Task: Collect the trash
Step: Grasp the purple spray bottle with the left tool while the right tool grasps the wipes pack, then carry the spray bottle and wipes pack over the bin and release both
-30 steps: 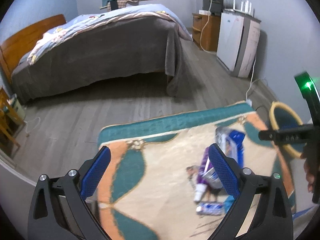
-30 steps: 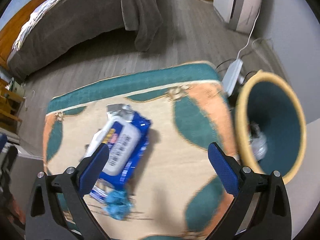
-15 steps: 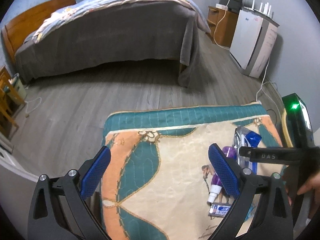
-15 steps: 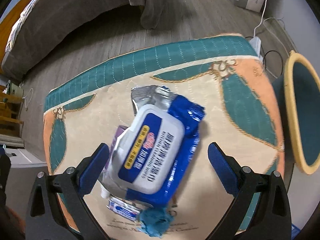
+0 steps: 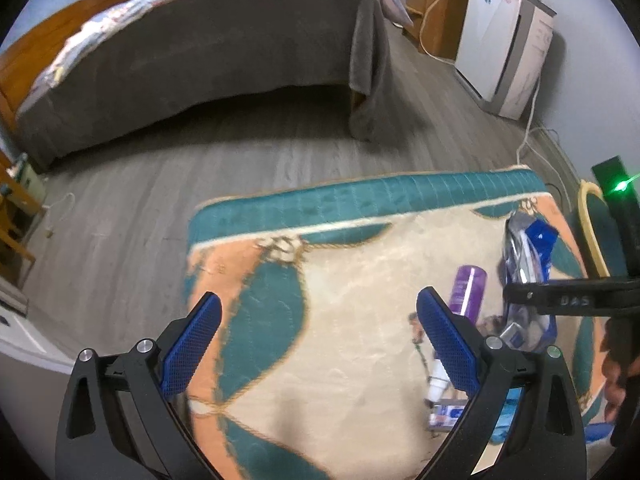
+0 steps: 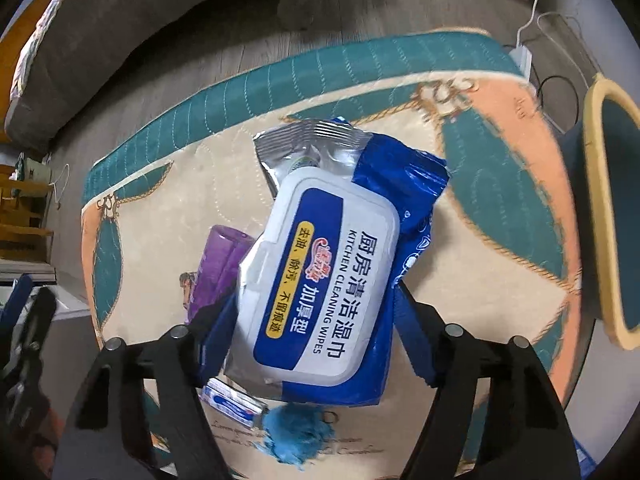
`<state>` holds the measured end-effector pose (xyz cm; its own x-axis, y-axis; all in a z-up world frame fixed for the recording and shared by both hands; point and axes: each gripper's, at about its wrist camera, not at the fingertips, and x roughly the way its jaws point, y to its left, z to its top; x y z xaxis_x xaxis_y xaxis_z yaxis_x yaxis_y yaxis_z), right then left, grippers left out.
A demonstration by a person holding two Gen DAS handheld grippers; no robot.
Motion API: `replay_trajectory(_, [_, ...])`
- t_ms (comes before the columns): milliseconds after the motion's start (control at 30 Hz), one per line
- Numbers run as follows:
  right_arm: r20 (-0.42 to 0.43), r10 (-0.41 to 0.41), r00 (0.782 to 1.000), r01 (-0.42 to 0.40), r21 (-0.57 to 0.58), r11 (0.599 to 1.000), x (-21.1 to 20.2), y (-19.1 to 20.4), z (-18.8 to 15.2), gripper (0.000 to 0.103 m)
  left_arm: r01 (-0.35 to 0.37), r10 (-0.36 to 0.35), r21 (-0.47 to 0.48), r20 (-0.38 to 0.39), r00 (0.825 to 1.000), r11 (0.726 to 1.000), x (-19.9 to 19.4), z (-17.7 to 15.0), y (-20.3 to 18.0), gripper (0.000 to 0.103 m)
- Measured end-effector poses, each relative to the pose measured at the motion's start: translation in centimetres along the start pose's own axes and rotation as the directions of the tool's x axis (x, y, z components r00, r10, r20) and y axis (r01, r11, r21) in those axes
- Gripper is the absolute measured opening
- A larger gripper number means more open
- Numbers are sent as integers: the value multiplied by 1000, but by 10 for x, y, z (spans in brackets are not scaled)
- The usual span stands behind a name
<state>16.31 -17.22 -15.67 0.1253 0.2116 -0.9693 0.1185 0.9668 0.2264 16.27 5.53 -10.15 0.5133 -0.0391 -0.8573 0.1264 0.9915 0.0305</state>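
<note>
Bed (image 5: pixel 208 60) stands at the far side of the wood floor (image 5: pixel 120 208). Patterned rug (image 6: pixel 500 184) carries the trash. Yellow-rimmed bin (image 6: pixel 600 216) sits just beside the rug's right edge. Wipes pack (image 6: pixel 332 280) is pinched between the right tongs (image 6: pixel 316 312), overlapping a purple tube (image 6: pixel 218 264). A small carton (image 6: pixel 234 398) and blue wad (image 6: pixel 296 434) lie below it. Left tongs (image 5: pixel 320 344) are spread wide above the rug, gripping nothing.
</note>
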Motion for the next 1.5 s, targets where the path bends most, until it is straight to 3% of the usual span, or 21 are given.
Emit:
replay_trajectory(267, [84,-94,992,95,-16,995,-25,-26,9,70,104,-102,31,-47,994,994,35,-7,-43,97])
replay_trajectory(567, [103,-113,988,115,-10,993,-32,-49,12,70,146,-131,171,-98,987,974,66,-26,-92,94])
replay_trajectory(600, [103,-114,988,116,-12,993,-34,-51,12,70,143,-127,193,-93,988,971,67,-28,-96,92])
replay_trajectory(700, [102,-117,988,119,-19,993,-34,-53,13,70,161,-141,214,-107,984,963,70,-32,-104,70])
replay_trajectory(833, [99,-119,988,122,-25,992,-33,-53,12,70,166,-141,228,-122,982,959,75,-35,-108,57])
replay_trajectory(1067, [103,-123,987,127,-36,991,-34,-51,12,70,171,-139,256,-138,981,951,76,-37,-111,46])
replay_trajectory(1133, [105,-125,987,130,-42,991,-35,-51,12,70,178,-145,262,-142,979,948,75,-37,-112,35])
replay_trajectory(1500, [121,-141,983,146,-32,989,-57,-77,-10,70,159,-129,236,-139,982,959,79,-31,-120,34])
